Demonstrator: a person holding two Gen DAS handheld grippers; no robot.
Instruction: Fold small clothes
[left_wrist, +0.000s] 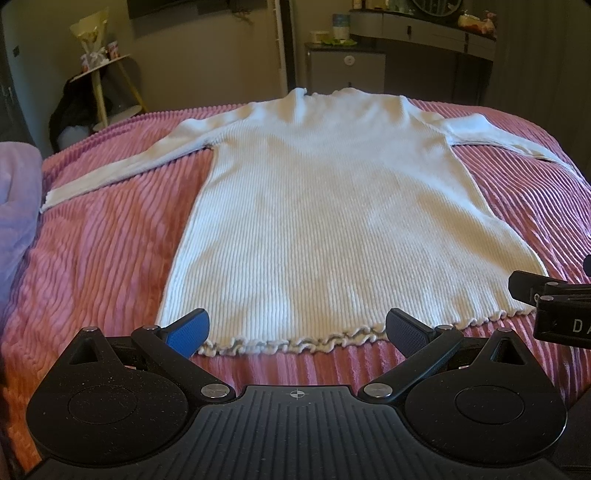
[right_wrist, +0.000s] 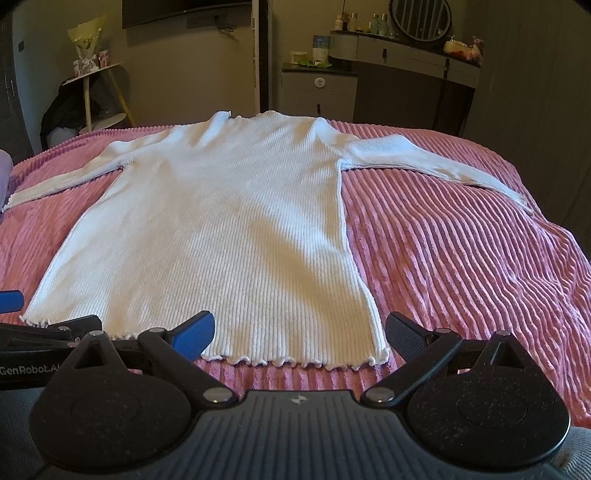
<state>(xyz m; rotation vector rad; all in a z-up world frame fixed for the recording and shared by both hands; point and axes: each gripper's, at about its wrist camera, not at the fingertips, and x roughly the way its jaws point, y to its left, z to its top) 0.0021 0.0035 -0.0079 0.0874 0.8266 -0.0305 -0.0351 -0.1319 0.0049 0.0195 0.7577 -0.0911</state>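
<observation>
A white ribbed long-sleeved top (left_wrist: 317, 206) lies flat on the pink bedspread (left_wrist: 96, 258), collar at the far end, both sleeves spread sideways, frilled hem nearest me. My left gripper (left_wrist: 297, 326) is open and empty, its fingers just above the left part of the hem. My right gripper (right_wrist: 299, 330) is open and empty at the right part of the hem of the top (right_wrist: 221, 229). The right gripper also shows at the right edge of the left wrist view (left_wrist: 554, 306). The left gripper shows at the left edge of the right wrist view (right_wrist: 44, 332).
A lilac pillow (left_wrist: 16, 206) lies at the bed's left edge. Beyond the bed stand a small round side table (right_wrist: 92, 88), a grey cabinet (right_wrist: 317, 92) and a dresser (right_wrist: 417, 66) with a round mirror. The pink bedspread (right_wrist: 461, 258) extends to the right.
</observation>
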